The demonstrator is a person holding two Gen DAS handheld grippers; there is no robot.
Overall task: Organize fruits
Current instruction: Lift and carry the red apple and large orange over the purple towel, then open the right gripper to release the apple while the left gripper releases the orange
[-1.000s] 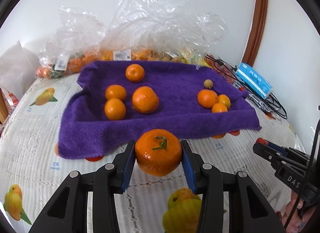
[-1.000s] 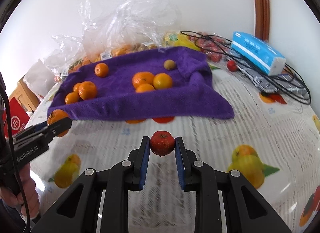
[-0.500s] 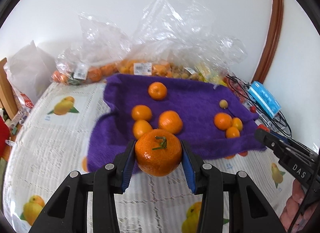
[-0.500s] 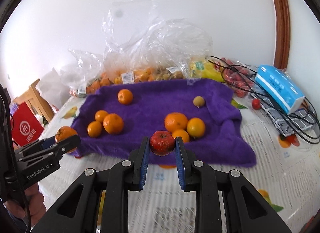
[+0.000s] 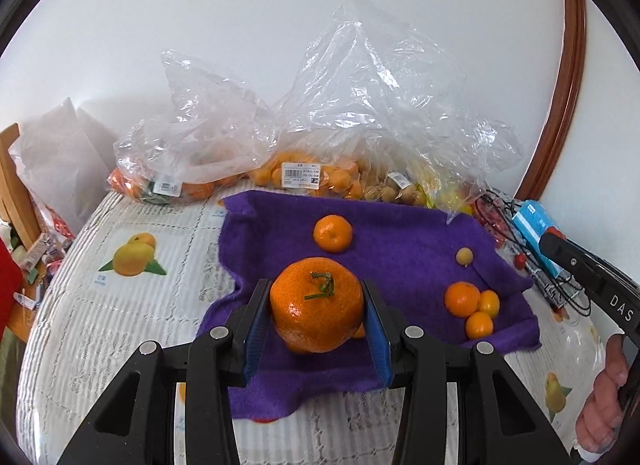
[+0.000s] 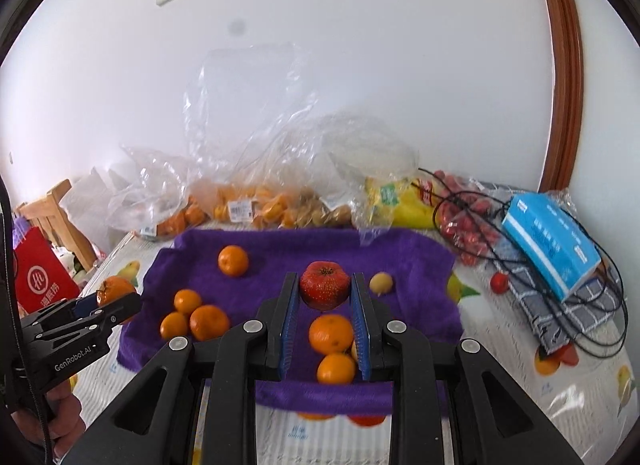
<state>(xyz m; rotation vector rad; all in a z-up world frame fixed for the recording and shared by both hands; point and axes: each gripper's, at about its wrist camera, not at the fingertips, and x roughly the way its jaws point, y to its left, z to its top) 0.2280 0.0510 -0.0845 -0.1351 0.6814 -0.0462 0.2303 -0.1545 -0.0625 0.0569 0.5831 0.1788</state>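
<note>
My left gripper (image 5: 316, 305) is shut on a large orange mandarin (image 5: 317, 304) with a green stem, held above the near edge of the purple towel (image 5: 400, 233). My right gripper (image 6: 325, 293) is shut on a small red fruit (image 6: 325, 284), held over the purple towel (image 6: 416, 261). On the towel lie a lone mandarin (image 5: 333, 233), a small yellowish fruit (image 5: 464, 256) and a cluster of three orange fruits (image 5: 472, 307). In the right wrist view three mandarins (image 6: 196, 315) lie at the towel's left. The left gripper (image 6: 108, 299) shows at that view's left edge.
Clear plastic bags of fruit (image 5: 304, 177) line the wall behind the towel. A blue tissue pack (image 6: 550, 247), black cables (image 6: 592, 305) and a bag of red fruits (image 6: 464, 217) lie on the right. A wooden chair (image 6: 56, 209) and red bag (image 6: 40, 281) stand off the table's left.
Both grippers have risen and moved forward over the towel, each keeping its fruit. The towel and bags now sit lower and closer in both views.
</note>
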